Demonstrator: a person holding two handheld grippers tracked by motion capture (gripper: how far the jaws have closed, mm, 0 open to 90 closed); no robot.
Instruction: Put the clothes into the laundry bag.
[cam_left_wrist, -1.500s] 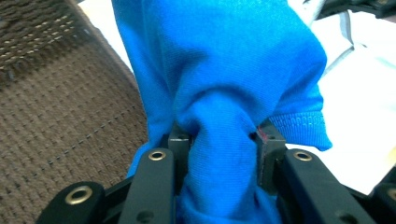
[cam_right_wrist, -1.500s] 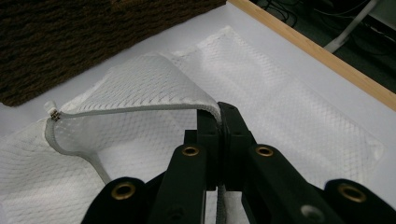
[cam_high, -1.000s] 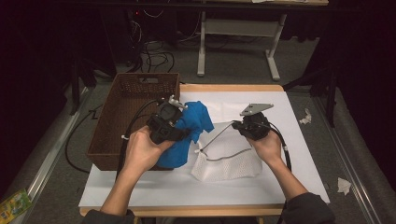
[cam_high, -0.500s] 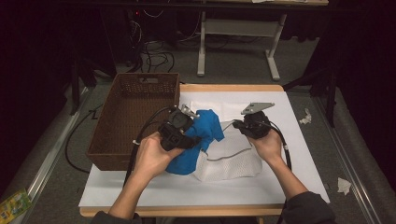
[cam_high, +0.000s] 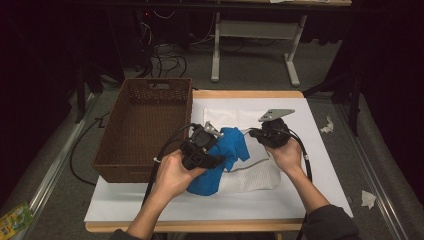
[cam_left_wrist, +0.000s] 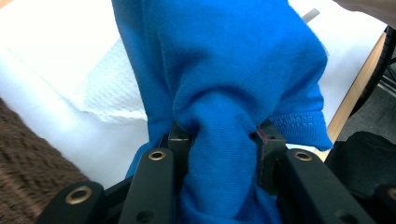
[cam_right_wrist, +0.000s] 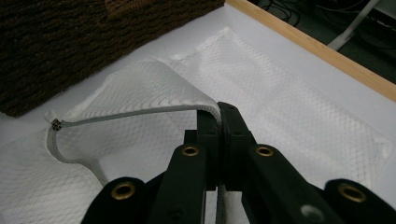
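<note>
Left tongs (cam_high: 220, 150): held in the person's left hand (cam_high: 172, 172), jaws clamped on a bunched fold of the blue knit garment (cam_high: 220, 160); in the left gripper view the cloth (cam_left_wrist: 224, 93) bulges up between the two black jaws and fills the gap.

Right tongs (cam_high: 252, 133): held in the right hand (cam_high: 287, 152), jaws pressed together on the zipper edge of the white mesh laundry bag (cam_high: 250, 175); in the right gripper view the grey zipper tape (cam_right_wrist: 140, 114) arcs from the closed jaws to a small metal end, with the bag's opening lifted off the worktop (cam_right_wrist: 196, 32).

Blue garment: lies partly on the mesh bag, near the middle of the worktop (cam_high: 320, 165), just right of the basket.

Mesh bag: white, netted, lying flat on the white surface apart from the raised edge.

Brown wicker basket (cam_high: 142, 125): rectangular, with handle slot in the far wall, standing at the worktop's left edge, empty inside.

Worktop: white sheet over a wooden board, wooden rim visible at the far edge.

Floor (cam_high: 390, 190): grey, with white paper scraps at right and a green-yellow packet (cam_high: 14, 220) at lower left; its print is too small to read.

No legible writing or brand marks on any item.
</note>
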